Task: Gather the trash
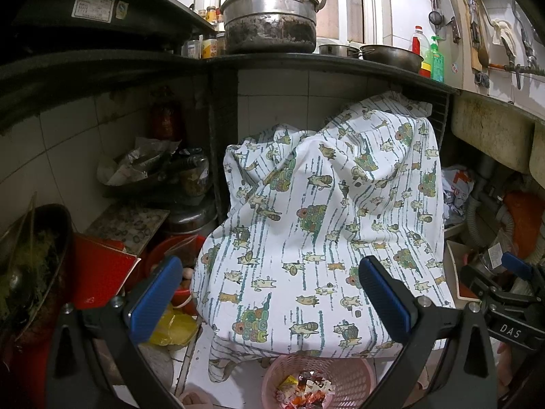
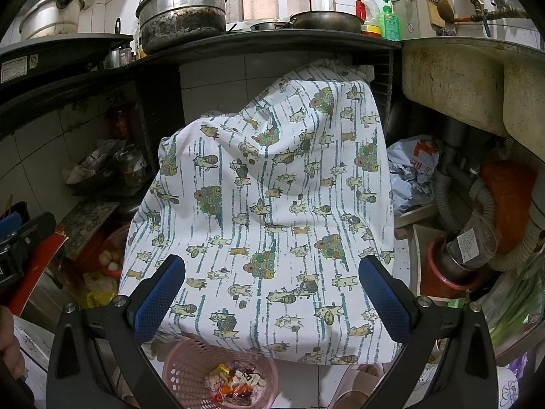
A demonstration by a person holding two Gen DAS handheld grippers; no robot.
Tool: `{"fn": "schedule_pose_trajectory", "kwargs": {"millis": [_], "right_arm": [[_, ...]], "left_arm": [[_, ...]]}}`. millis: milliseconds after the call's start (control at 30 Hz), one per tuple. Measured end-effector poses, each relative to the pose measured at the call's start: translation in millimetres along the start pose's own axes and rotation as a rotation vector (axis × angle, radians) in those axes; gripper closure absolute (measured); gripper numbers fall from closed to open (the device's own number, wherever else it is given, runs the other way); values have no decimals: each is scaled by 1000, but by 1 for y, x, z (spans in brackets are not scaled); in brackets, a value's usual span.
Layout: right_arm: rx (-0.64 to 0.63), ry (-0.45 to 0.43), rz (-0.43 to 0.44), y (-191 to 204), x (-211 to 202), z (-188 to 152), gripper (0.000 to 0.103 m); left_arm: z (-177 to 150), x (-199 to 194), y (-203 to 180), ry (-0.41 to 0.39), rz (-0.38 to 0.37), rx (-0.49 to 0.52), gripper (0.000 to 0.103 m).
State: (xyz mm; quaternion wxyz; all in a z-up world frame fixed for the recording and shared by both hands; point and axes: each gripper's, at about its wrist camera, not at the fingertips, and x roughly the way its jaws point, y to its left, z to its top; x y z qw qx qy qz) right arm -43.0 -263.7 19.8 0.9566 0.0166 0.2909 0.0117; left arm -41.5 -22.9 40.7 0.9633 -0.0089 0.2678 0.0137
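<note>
Both my grippers, left gripper (image 1: 270, 301) and right gripper (image 2: 272, 300), are wide apart and hold nothing. The trash wrappers (image 2: 236, 387) sit in the pink basket (image 2: 180, 364) below. I think the hanging cloth (image 2: 265, 204) could snag my fingers and tip it.

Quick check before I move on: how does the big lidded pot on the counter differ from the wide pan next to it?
The big pot is tall and deep; the wide pan is low and shallow. The pot wears a lid with upright handles; the pan sits uncovered. The pot's lower wall is heavily blackened below a paler upper band; the pan is a more even dark tone. Both are metal and stand on the dark counter.
</note>
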Motion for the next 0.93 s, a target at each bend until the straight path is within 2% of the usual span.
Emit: {"fn": "schedule_pose_trajectory", "kwargs": {"millis": [933], "right_arm": [[-4, -1, 4, -2, -1, -1, 0]], "left_arm": [[1, 0, 1, -3, 4, 4, 0]]}}
